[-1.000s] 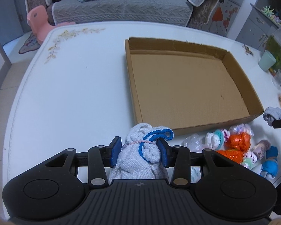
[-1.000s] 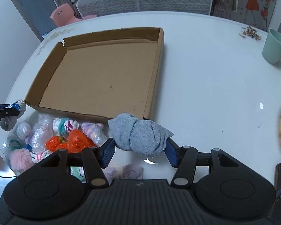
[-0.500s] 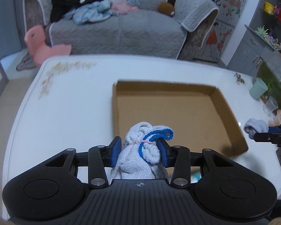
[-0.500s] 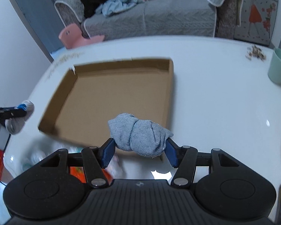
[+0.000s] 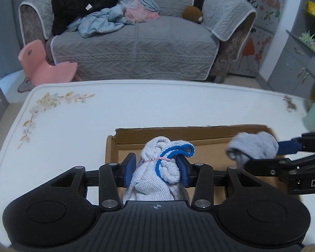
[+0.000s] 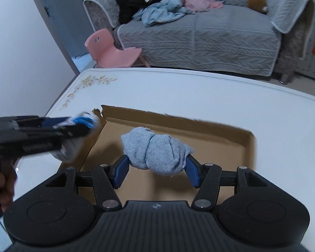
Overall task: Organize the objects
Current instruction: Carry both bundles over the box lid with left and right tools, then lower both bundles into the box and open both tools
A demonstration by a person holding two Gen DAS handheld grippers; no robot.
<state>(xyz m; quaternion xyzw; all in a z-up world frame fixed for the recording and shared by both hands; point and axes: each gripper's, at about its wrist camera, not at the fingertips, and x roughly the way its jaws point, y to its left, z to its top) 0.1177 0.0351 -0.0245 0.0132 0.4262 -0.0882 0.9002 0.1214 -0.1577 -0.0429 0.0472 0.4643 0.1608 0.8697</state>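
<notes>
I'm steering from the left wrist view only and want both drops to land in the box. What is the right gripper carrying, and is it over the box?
Observer: The right gripper is shut on a plain grey sock bundle, knotted in the middle, and cardboard box floor shows below it.
Operator: My own white bundle hides the box's left side. Where am I relative to it?
Observer: In the right wrist view, the left gripper reaches in at the box's left wall near its torn far corner, with the white sock bundle hanging across that wall.
Operator: Anything already in the box?
Observer: The floor visible from the right wrist is bare cardboard; its near edge is hidden behind the gripper.
</notes>
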